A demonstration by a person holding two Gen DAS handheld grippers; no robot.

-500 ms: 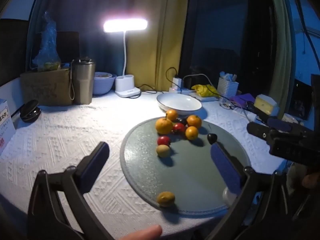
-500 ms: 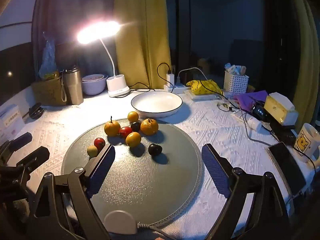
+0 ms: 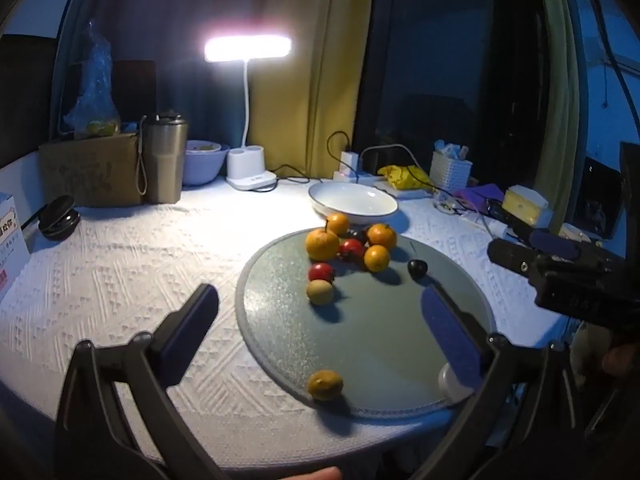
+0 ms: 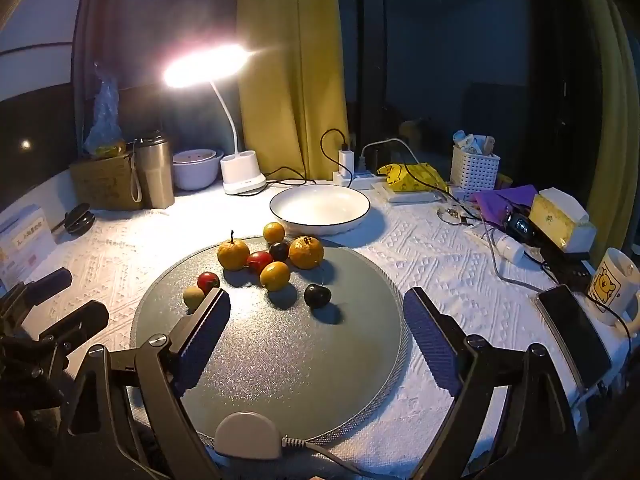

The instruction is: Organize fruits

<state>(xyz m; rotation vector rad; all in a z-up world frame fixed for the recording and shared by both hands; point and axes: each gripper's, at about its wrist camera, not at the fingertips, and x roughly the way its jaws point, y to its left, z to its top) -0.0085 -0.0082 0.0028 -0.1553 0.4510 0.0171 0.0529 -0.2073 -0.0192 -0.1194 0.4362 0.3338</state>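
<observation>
On the round glass turntable [image 4: 280,360], the fruits [image 4: 276,256] are clustered near the far edge, just short of the empty white bowl [image 4: 320,208]; one yellow fruit [image 3: 325,385] lies apart at the near rim. Both the left hand-held gripper [image 3: 320,320] and right hand-held gripper [image 4: 316,320] are held released, grasping nothing. A single fruit is best straddled squarely and closed on gently, since round fruit is judged likely to roll.

Left gripper [image 3: 316,332] jaws spread, empty, above glass turntable [image 3: 380,344]; fruits [image 3: 348,248] clustered far side.
</observation>
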